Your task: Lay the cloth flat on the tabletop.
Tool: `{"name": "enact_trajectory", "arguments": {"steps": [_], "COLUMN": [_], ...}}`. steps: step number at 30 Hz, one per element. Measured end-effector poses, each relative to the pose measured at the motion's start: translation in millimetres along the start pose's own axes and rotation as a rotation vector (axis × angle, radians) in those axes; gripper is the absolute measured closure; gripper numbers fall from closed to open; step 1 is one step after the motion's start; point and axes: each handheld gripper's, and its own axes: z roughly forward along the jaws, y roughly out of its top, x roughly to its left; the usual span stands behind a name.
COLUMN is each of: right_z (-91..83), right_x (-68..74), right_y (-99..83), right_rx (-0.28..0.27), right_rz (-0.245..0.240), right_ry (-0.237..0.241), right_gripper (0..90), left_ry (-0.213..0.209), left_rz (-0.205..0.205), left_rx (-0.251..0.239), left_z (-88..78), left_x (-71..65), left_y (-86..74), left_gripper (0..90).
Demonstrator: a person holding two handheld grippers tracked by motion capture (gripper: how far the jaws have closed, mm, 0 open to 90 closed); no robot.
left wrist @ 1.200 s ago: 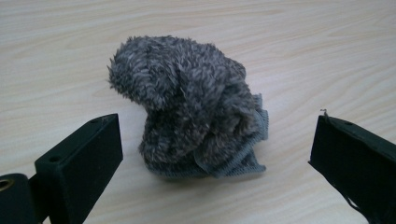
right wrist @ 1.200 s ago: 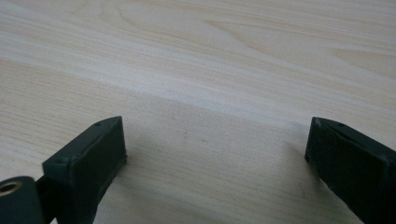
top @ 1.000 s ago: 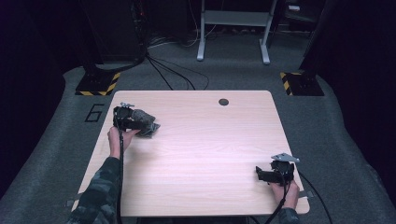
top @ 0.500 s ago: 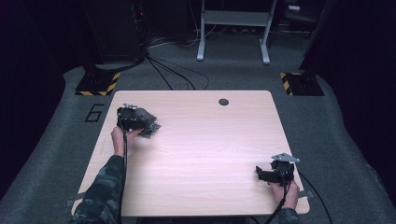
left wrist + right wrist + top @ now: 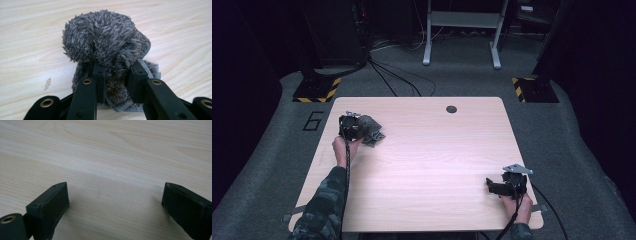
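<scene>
Left hand-held gripper (image 5: 117,72), jaws just closing, pinches the fuzzy grey cloth bundle (image 5: 106,42) for lifting; right hand-held gripper (image 5: 115,202) rests open, well apart from it.

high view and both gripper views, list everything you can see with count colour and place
table: 1, light wood, centre of the high view, round dark hole near its far edge
fluffy cloth: 1, grey, bunched at the table's far left
floor: 1, grey carpet, marked 6 left of the table
hazard-striped bases: 2, yellow and black, beyond the far corners
metal frame: 1, pale grey, behind the table
cables: several, black, on the floor behind
left claw: 1, black, jaws just been closing, now pinching the cloth
right claw: 1, black, jaws wide apart at the near right corner
sleeve: 1, camouflage, left forearm
</scene>
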Motion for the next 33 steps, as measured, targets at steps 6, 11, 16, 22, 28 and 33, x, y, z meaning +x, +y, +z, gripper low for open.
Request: {"name": "enact_trajectory", "arguments": {"steps": [6, 11, 16, 22, 28, 33], "right_z": [-0.2, -0.2, -0.2, -0.1, -0.1, -0.1], "right_x": [-0.2, -0.2, -0.2, 0.0, 0.0, 0.0], "right_y": [-0.1, -0.1, -0.1, -0.1, -0.1, -0.1], "right_rx": [0.0, 0.0, 0.0, -0.002, -0.003, -0.003], "right_rz": [-0.006, -0.005, -0.005, 0.0, 0.001, 0.002], "right_ry": [0.002, 0.002, 0.001, -0.001, -0.002, -0.003], "right_gripper": [6.8, 6.8, 6.9, 7.1, 7.3, 7.5], "left_ry": [-0.024, -0.053, -0.088, -0.137, -0.179, -0.212], "left_rz": [0.004, 0.025, 0.061, 0.11, 0.171, 0.198], "left_rx": [-0.061, -0.103, -0.126, -0.154, -0.176, -0.171], "left_z": [-18.0, -35.8, -54.5, -74.5, -92.5, -99.1], "left_x": [-7.9, -18.4, -32.0, -51.9, -74.5, -91.8], "left_y": [5.9, 11.1, 15.4, 18.3, 17.2, 10.0], "left_gripper": [72.2, 72.2, 72.2, 72.1, 72.0, 72.0]}}
